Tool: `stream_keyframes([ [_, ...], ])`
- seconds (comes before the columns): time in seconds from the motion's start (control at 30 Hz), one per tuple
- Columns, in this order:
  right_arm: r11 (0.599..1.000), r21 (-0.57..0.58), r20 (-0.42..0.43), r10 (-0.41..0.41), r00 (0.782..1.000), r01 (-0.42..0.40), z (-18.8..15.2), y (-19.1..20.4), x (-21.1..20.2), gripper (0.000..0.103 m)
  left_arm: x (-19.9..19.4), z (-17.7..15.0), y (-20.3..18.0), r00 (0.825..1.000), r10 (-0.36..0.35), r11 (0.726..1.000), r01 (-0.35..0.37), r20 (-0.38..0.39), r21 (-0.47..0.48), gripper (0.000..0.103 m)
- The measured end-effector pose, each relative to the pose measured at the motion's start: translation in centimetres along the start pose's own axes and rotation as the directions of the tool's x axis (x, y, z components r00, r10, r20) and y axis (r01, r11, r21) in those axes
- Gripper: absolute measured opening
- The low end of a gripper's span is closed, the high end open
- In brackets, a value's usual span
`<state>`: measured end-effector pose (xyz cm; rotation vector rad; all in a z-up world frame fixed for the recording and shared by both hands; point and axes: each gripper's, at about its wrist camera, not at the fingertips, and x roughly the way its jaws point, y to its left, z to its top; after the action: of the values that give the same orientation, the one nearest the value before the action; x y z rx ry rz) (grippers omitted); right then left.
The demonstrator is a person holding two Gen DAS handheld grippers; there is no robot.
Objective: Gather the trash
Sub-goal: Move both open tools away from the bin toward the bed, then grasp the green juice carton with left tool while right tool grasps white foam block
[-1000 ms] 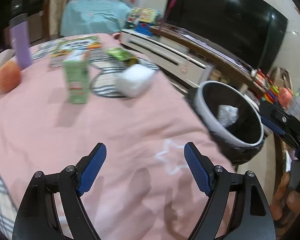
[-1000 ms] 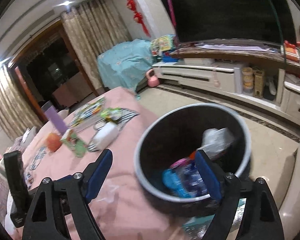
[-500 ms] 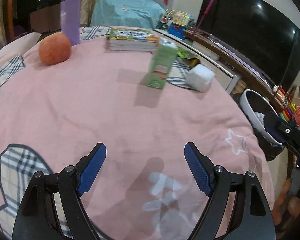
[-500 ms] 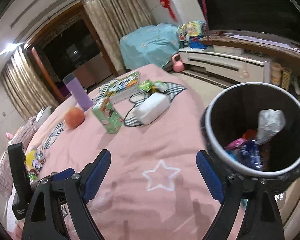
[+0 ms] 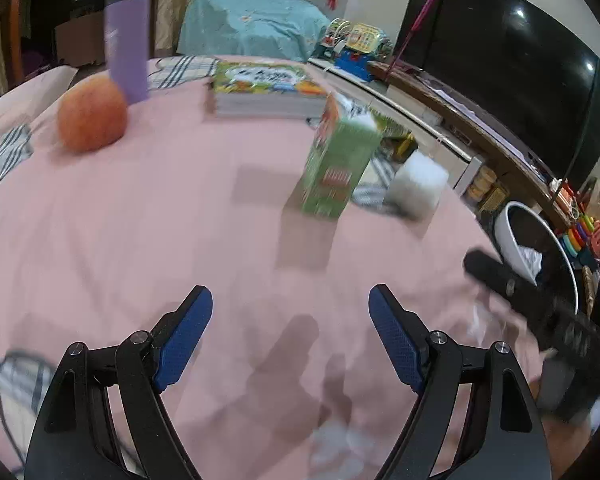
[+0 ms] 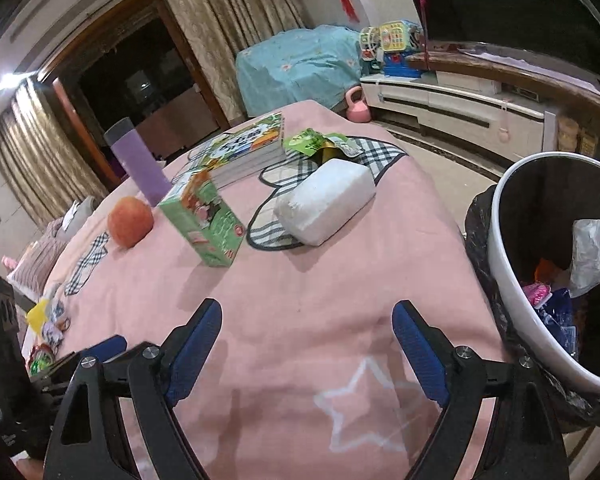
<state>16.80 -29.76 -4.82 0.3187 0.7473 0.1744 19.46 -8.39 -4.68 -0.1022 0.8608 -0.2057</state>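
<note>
We hold both grippers wide and empty, left gripper (image 5: 290, 328) and right gripper (image 6: 306, 344), over the pink cloth (image 6: 300, 280). Ahead stand the carton (image 6: 204, 220), white block (image 6: 326, 206) and green wrapper (image 6: 312, 142), uncollected. The bin (image 6: 512, 280) at the table's edge already holds some trash; we judge the job partly done.

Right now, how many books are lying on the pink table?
1 for sure: the picture book lies flat at the far side, behind the green carton, right of the purple bottle. Its thick edge may hide another.
</note>
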Motion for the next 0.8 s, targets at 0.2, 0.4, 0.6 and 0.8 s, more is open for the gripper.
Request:
stream_keyframes([
  [0.2, 1.000, -0.017, 0.005, -0.007, 1.000, 0.008, 0.1, 0.3, 0.3, 0.088, 2.9, 3.6, -1.6, 0.999, 0.028, 0.997, -0.030, 0.035, 0.065, 0.083],
  [0.4, 0.999, 0.048, -0.005, 0.005, 1.000, -0.004, 0.2, -1.2, 0.4, 0.088, 5.2, 5.9, -1.4, 0.998, 0.023, 0.996, -0.027, 0.050, 0.083, 0.063],
  [0.6, 1.000, 0.017, -0.008, 0.002, 1.000, -0.002, 0.9, -0.5, 0.9, 0.086, 4.1, 5.1, -0.1, 0.999, -0.022, 0.997, 0.019, 0.042, 0.078, 0.031],
  [0.8, 1.000, 0.002, -0.007, -0.001, 1.000, 0.001, 2.3, 0.5, 2.5, 0.079, -0.9, 2.9, 3.8, 0.998, -0.015, 1.000, 0.013, 0.064, 0.025, 0.031],
])
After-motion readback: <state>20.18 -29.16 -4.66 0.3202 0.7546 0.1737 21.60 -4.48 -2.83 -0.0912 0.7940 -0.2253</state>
